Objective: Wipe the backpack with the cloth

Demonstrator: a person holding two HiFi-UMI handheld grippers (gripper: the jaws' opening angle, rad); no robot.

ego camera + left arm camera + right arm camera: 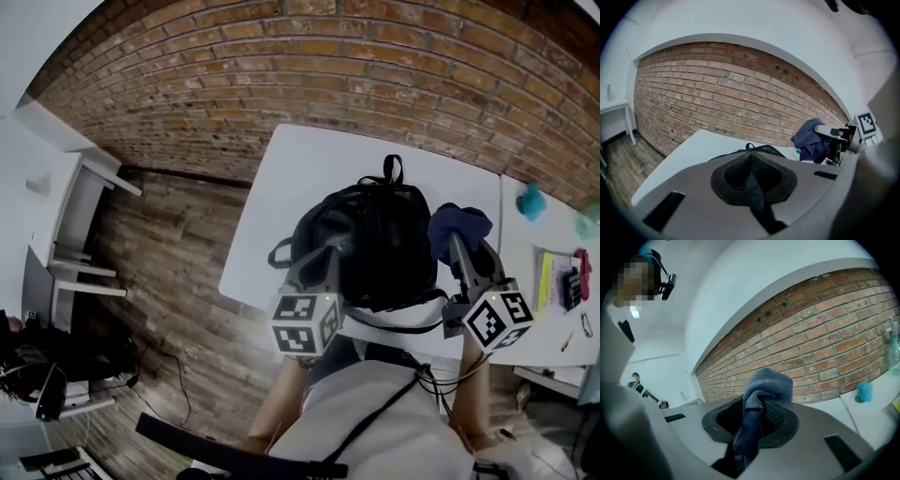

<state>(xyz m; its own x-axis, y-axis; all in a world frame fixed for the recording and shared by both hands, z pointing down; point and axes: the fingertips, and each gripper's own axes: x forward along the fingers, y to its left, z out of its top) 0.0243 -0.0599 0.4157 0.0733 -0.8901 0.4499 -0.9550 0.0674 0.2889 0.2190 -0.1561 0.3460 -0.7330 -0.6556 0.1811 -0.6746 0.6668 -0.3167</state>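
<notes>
A black backpack (375,234) stands on the white table (300,169) right in front of me. My left gripper (322,258) is at the backpack's left side, shut on a black strap of it (757,197), which runs between the jaws in the left gripper view (752,171). The backpack's top and carry loop (759,149) show just beyond. My right gripper (457,246) is held at the backpack's upper right, shut on a dark blue cloth (459,223). The cloth (766,387) bunches above the jaws (754,423) and hangs down between them. It also shows in the left gripper view (812,139).
A brick wall (309,66) runs behind the table. A teal object (532,202) and small items (567,281) lie on a second table at right. White shelving (75,216) stands at the left on the wood floor. A person (635,380) is far off.
</notes>
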